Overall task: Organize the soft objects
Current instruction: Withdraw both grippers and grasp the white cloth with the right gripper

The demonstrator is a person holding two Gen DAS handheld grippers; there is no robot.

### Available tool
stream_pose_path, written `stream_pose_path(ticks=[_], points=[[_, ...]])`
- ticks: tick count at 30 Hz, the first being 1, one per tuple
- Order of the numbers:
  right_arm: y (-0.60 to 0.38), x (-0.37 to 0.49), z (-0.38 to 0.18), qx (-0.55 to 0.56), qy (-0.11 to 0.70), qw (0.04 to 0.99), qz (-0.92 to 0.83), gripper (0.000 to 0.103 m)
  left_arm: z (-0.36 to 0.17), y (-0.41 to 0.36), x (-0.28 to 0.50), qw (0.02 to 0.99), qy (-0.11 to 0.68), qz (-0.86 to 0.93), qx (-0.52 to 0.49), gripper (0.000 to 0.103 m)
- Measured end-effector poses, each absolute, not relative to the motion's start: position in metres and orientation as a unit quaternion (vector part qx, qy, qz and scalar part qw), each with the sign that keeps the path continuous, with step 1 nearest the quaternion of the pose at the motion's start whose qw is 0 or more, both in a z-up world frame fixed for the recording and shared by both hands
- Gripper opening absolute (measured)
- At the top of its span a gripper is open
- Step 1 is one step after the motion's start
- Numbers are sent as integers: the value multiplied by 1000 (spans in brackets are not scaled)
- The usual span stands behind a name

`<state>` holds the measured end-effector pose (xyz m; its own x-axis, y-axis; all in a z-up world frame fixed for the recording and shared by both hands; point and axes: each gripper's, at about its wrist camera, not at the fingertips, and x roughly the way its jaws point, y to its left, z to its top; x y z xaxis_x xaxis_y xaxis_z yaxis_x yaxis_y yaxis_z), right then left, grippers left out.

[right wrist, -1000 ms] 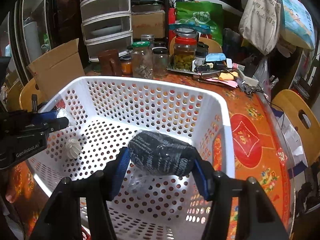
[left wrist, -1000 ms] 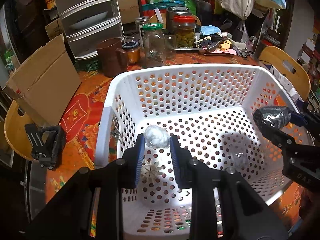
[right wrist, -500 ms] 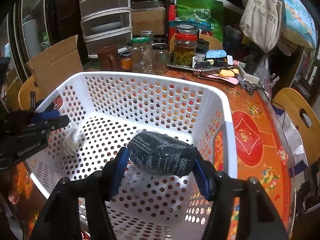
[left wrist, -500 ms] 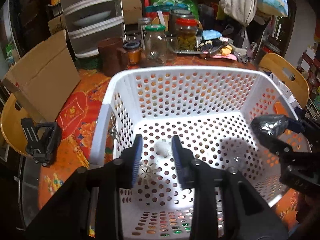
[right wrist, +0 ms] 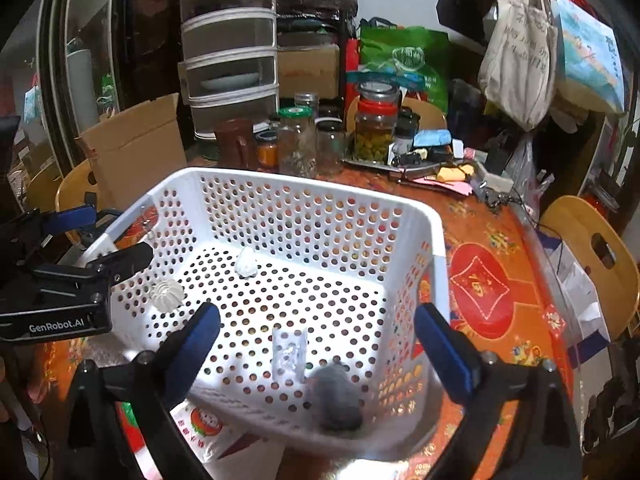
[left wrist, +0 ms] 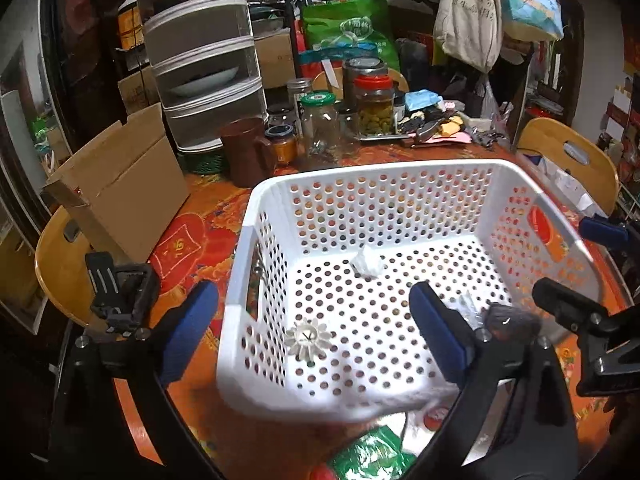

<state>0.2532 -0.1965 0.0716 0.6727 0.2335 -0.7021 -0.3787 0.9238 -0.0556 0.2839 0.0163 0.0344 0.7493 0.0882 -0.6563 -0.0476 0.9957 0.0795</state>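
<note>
A white perforated basket (left wrist: 376, 168) (right wrist: 320, 186) stands on the orange patterned table. On its floor lie a small white soft ball (left wrist: 368, 266) (right wrist: 246, 264), a white ridged round piece (left wrist: 308, 338) (right wrist: 166, 294) and a blurred grey bundle (left wrist: 510, 320) (right wrist: 336, 398) with clear wrap (right wrist: 290, 354) in the near right corner. My left gripper (left wrist: 314, 336) (right wrist: 96, 236) hovers over the basket's near left edge, its jaws opening wide, gripping nothing. My right gripper (right wrist: 318, 350) (left wrist: 584, 270) hangs above the grey bundle, jaws opening too, pads clear of it.
Behind the basket stand several glass jars (left wrist: 318, 126), a brown mug (left wrist: 246, 152) and a stacked drawer unit (left wrist: 204, 64). A cardboard box (left wrist: 120, 184) and a black clamp (left wrist: 120, 296) sit left. Wooden chairs (right wrist: 592, 248) flank the table. A green packet (left wrist: 372, 456) lies in front.
The left jaws spread and let go of the white ball, which now lies on the basket floor. The right jaws released the grey bundle, which dropped into the near corner. Both grippers drew back.
</note>
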Motion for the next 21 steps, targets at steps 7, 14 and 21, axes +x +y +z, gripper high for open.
stream_pose_path(ticks=[7,14,21], points=[[-212,216,91,-99,346,918,168,100,53,21,231,941,334,48,24,96],[-237,176,94,-88,340,920,175,100,49,35,178,941,333,60,1,98],[-255,144,67,-84,359,911,184,100,13,44,143,935,352,42,-21,98]])
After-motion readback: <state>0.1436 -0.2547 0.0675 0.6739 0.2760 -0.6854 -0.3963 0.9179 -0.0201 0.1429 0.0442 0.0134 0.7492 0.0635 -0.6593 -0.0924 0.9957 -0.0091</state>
